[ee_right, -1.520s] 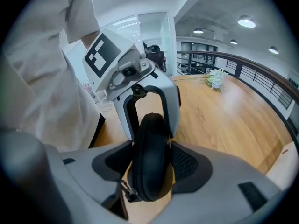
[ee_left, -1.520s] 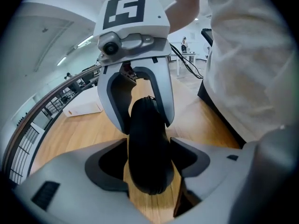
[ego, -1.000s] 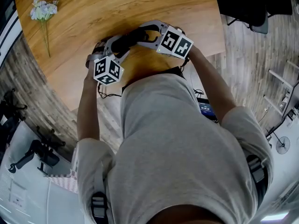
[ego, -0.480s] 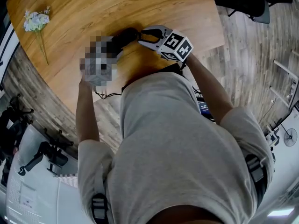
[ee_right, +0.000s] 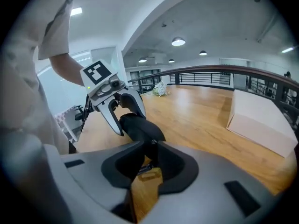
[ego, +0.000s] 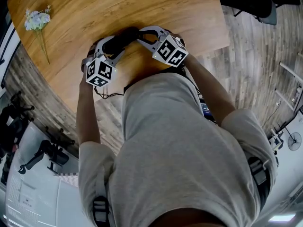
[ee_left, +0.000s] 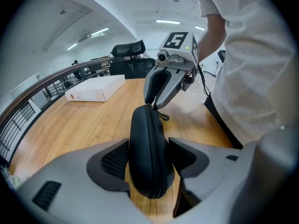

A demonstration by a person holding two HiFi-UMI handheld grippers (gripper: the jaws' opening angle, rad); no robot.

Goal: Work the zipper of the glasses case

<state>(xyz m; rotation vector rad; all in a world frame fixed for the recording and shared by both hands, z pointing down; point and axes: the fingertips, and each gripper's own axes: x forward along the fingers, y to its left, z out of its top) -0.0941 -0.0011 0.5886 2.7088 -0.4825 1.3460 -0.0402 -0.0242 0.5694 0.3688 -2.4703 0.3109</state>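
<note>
Case status: black oval hard-shell glasses case sits on edge on round wooden table, clamped mid-body in left gripper as a brace. Right gripper jaws just closed narrow onto its zipper end, presumably to pull.

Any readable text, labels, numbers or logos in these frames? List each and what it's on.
No readable text in any view.
On the two black-and-white marker cubes: square code patterns only, no letters or digits.
On the flat white cardboard box: a small reddish mark on its side, too small to read.
On the black zippered glasses case: no print visible.
</note>
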